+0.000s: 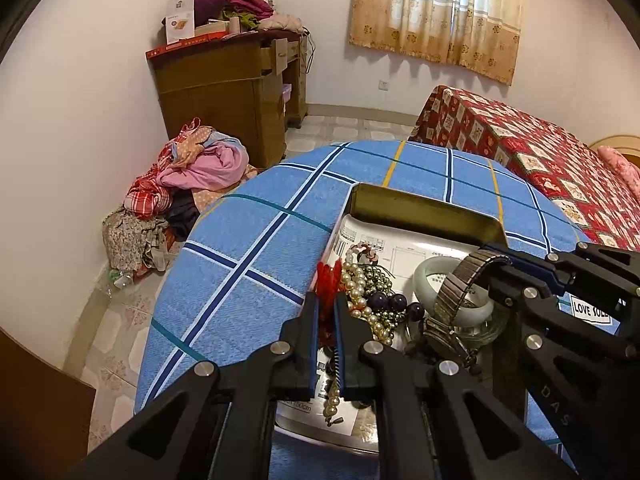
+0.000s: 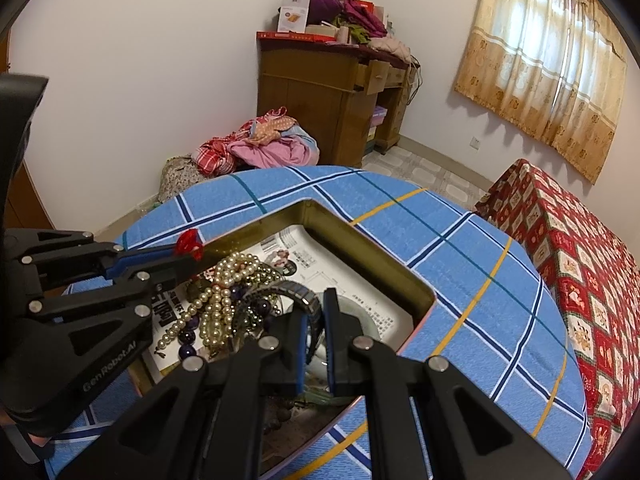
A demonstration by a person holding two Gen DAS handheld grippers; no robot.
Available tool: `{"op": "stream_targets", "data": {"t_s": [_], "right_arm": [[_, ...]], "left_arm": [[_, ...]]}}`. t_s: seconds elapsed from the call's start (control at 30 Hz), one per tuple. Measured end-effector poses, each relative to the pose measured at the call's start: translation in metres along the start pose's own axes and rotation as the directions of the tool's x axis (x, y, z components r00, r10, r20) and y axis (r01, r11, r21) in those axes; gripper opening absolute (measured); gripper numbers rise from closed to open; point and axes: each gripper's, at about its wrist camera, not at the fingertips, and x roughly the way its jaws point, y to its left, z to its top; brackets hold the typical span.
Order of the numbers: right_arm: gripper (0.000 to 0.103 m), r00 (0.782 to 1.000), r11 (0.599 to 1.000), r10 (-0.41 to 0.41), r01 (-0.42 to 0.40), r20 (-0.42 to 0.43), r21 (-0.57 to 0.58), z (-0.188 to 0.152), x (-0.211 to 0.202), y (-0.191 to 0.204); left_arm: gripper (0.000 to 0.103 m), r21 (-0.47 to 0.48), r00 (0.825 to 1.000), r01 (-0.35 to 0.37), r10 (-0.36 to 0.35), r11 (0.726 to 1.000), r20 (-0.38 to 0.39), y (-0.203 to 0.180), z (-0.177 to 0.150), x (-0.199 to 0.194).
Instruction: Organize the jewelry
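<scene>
A metal tin (image 1: pixel 424 204) (image 2: pixel 360 236) lined with printed paper sits on the blue checked table (image 1: pixel 256 248). It holds a tangle of pearl strands (image 1: pixel 360 304) (image 2: pixel 216 308), dark purple beads (image 1: pixel 390 302), a pale jade bangle (image 1: pixel 424 280) and a metal watch (image 1: pixel 452 292). My left gripper (image 1: pixel 326 308) (image 2: pixel 192 250) is shut on a red tasselled piece (image 1: pixel 328 280) (image 2: pixel 188 240) over the tin's left side. My right gripper (image 2: pixel 316 308) (image 1: pixel 486 258) is shut on the watch band (image 2: pixel 308 300) and holds it above the bangle.
A clothes pile (image 1: pixel 192 176) lies on the tiled floor by a wooden desk (image 1: pixel 232 84) stacked with boxes and clothes. A bed with a red patterned cover (image 1: pixel 540 160) (image 2: pixel 580 272) stands right of the table. A curtained window (image 1: pixel 436 8) is at the back.
</scene>
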Motion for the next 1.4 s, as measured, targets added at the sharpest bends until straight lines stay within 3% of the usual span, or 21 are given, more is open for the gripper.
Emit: {"op": "stream_targets", "data": {"t_s": [0.33,0.37,0.4,0.47,0.53,0.6,0.73,1.4], "right_arm": [[0.011,1.000,1.000,0.001,-0.001,-0.006,0.012,0.000,0.003,0.000],[0.013,1.000,1.000,0.002,-0.002,-0.008,0.014,0.001,0.003,0.000],[0.019,1.000,1.000,0.001,-0.001,-0.007,0.018,0.000,0.003,-0.001],[0.039,1.000,0.999,0.002,-0.002,-0.003,0.034,-0.002,0.001,-0.004],[0.052,1.000,0.999,-0.008,0.008,0.008,0.054,-0.003,-0.003,-0.008],[0.053,1.000,0.998,-0.012,0.011,0.014,0.067,-0.003,-0.007,-0.012],[0.065,0.999,0.994,-0.037,0.033,0.034,0.104,-0.007,-0.018,-0.020],[0.073,0.995,0.984,-0.042,0.025,0.094,0.176,-0.025,-0.059,-0.035]], "left_arm": [[0.013,-0.001,1.000,0.004,-0.004,1.000,0.000,0.001,0.001,-0.004],[0.020,-0.002,1.000,-0.002,0.002,1.000,0.001,0.002,0.001,-0.005],[0.034,-0.005,1.000,-0.007,0.007,1.000,0.002,0.003,0.002,-0.006],[0.058,-0.015,0.999,-0.029,0.029,0.999,0.026,0.005,0.003,-0.012],[0.067,-0.021,0.997,-0.053,0.054,0.998,0.046,0.006,0.005,-0.016],[0.068,-0.025,0.998,-0.026,0.027,0.999,0.055,0.008,0.006,-0.022],[0.068,-0.025,0.996,-0.057,0.059,0.998,0.061,0.009,0.005,-0.028],[0.068,-0.015,0.993,-0.074,0.075,0.997,0.096,-0.006,-0.006,-0.064]]}}
